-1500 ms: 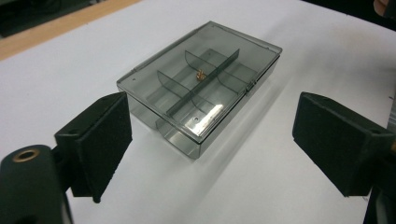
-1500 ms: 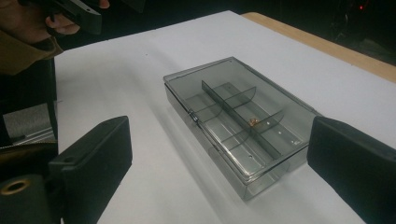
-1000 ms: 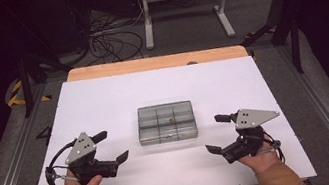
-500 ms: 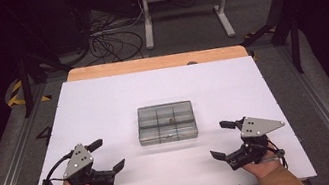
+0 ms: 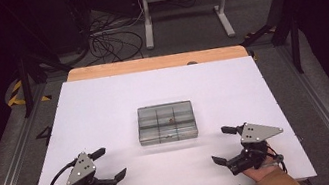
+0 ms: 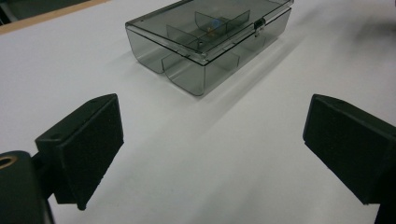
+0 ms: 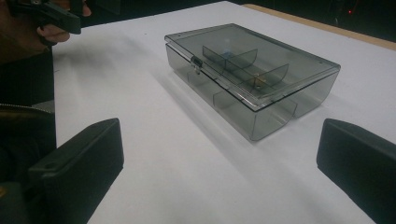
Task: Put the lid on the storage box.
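Observation:
A smoky clear plastic box point(image 5: 166, 122) with inner dividers lies shut in the middle of the white table point(image 5: 104, 107). Small items rest in its compartments point(image 6: 211, 29). The same box point(image 7: 252, 70) has its latch on the near side in the right gripper view. My left gripper point(image 5: 108, 163) is open near the table's front left corner, jaws wide apart, nothing between them. My right gripper point(image 5: 224, 145) is open near the front right, also holding nothing. Both point inward toward the box, well short of it. In the right gripper view the left gripper point(image 7: 51, 16) shows at the top left.
A wooden strip point(image 5: 155, 62) borders the table's far edge. Beyond it are cables point(image 5: 110, 40) on the floor and a white metal stand point(image 5: 183, 3). Rails run along both sides of the table.
Both grippers have drawn back toward the front edge of the table, away from the box. Both stay open.

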Tool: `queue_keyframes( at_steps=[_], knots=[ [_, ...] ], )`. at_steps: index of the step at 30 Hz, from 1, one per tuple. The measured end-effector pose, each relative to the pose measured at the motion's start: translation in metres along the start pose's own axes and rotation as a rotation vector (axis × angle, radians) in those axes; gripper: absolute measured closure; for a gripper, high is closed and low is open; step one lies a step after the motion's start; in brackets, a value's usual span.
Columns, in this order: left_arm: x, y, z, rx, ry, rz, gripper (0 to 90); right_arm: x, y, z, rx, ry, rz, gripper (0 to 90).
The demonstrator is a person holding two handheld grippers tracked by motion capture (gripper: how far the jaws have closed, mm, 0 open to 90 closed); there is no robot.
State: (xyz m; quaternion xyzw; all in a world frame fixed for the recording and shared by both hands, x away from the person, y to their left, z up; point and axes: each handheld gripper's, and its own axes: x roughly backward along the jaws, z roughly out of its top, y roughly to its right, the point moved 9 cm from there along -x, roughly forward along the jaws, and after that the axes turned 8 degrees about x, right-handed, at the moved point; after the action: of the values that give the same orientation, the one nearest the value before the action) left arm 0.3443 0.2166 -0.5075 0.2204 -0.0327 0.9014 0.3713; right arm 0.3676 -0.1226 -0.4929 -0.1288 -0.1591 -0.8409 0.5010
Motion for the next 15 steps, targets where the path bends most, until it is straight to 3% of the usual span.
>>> queue_keyframes(
  at_steps=[6,10,15],
  knots=[
    [-0.0011,-0.0078,0.0014,0.036,0.014,-0.016,5.9,-0.0002,-0.0010,-0.0004,0.004,0.002,0.019,0.0],
    [-0.0007,-0.0081,0.0015,0.004,0.006,0.006,6.0,-0.0003,0.0000,-0.0006,-0.006,0.005,0.012,0.0],
    [-0.0016,-0.0035,0.0017,-0.016,-0.002,0.005,6.1,-0.0011,-0.0006,-0.0015,0.000,0.006,0.012,0.0]
  ],
)
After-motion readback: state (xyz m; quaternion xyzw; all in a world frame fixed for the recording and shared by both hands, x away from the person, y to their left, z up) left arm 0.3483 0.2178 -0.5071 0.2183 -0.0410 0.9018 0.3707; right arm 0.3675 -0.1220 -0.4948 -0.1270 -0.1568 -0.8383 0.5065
